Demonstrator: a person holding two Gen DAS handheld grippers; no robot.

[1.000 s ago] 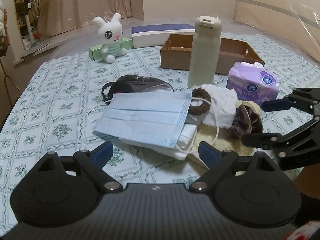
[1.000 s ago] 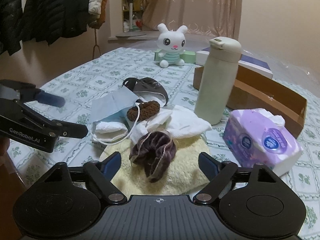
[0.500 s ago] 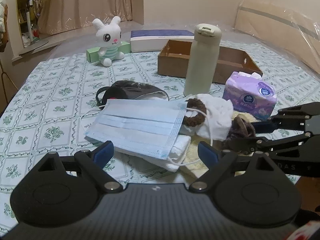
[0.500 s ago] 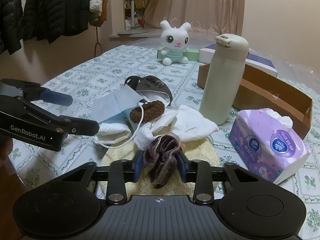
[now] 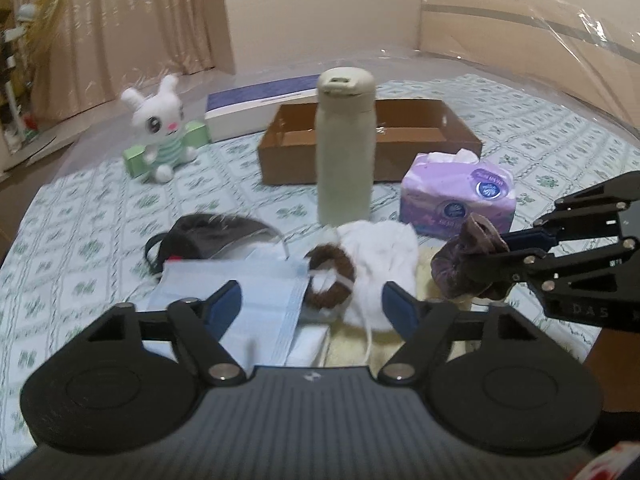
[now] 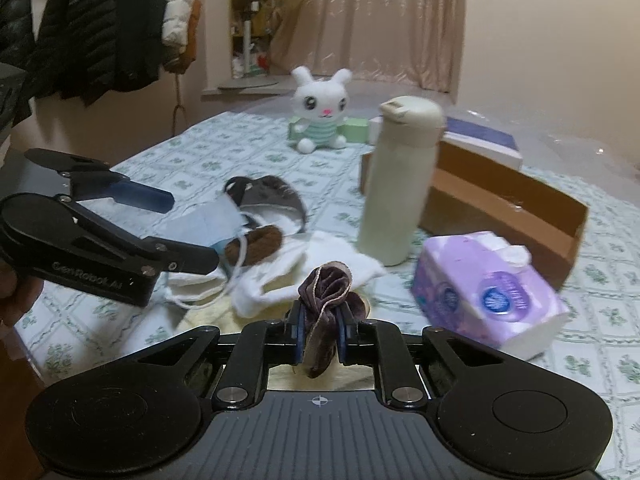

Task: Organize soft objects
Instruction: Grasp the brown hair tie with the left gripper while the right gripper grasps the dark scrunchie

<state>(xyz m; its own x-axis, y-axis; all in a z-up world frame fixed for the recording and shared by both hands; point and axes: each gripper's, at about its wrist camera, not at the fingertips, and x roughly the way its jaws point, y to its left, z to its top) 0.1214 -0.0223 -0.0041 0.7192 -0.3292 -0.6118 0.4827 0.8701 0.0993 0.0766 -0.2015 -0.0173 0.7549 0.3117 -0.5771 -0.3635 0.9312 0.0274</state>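
A pile of soft things lies on the patterned bedspread: a blue face mask (image 5: 240,292), a brown scrunchie (image 5: 330,276), a white cloth (image 5: 384,256), a dark mask (image 5: 208,236) and a cream towel (image 6: 208,316). My right gripper (image 6: 320,328) is shut on a purple velvet scrunchie (image 6: 326,284), its jaws still closing, and holds it just above the towel. In the left wrist view that scrunchie (image 5: 468,264) hangs from the right gripper (image 5: 516,248). My left gripper (image 5: 313,305) hovers over the pile, jaws closing. The mask's edge and the brown scrunchie lie between them, untouched.
A tall cream bottle (image 5: 346,148) stands behind the pile, and a purple tissue pack (image 5: 456,200) lies to its right. Further back are a shallow cardboard box (image 5: 460,140), a blue-and-white box (image 5: 256,108) and a white plush bunny (image 5: 158,128). Coats (image 6: 92,24) hang at left.
The right gripper closed on the purple scrunchie and lifted it off the cream towel. The left gripper moved forward over the pile, and its jaws narrowed.
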